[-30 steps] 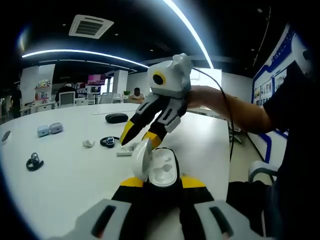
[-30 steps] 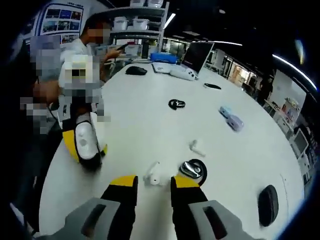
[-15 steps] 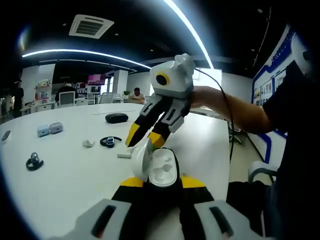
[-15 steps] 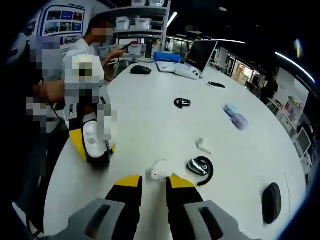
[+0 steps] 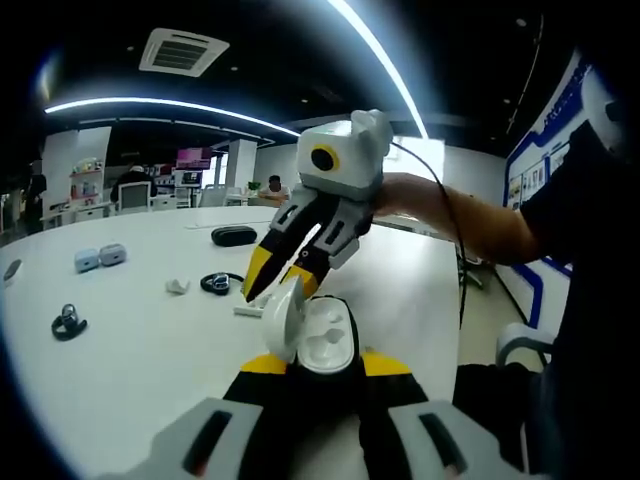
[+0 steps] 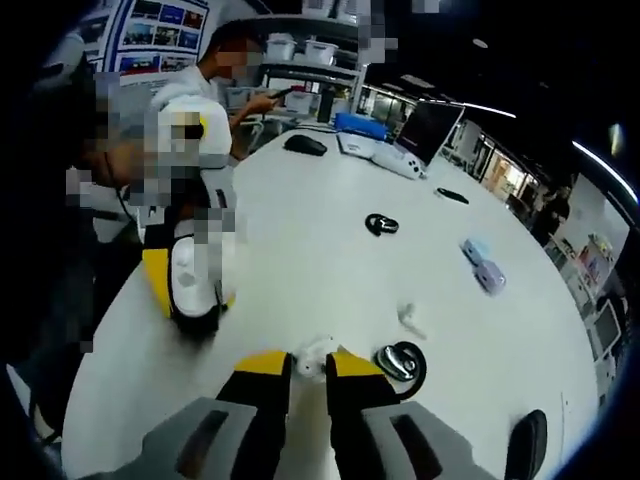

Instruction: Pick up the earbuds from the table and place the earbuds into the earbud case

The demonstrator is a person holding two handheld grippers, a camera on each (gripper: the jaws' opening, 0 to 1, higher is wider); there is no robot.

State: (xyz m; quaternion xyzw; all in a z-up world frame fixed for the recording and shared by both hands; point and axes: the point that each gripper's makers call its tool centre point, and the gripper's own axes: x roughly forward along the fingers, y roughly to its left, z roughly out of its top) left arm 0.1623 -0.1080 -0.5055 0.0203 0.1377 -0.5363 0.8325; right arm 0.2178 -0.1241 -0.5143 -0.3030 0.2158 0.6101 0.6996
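Left gripper [image 5: 305, 362] clamped on the open white earbud case [image 5: 308, 336], lid tilted up, right gripper [image 6: 307, 362] jaws nearly closed, pinching a white earbud [image 6: 318, 349] at their tips just above the white table [image 6: 300, 250], case off to its left

your left gripper [image 5: 305, 362] holds the open earbud case [image 5: 312, 335] upright; your right gripper [image 6: 308, 364] sits beside it — an earbud [image 6: 318, 349] between its jaws, on the table [image 6: 300, 250].
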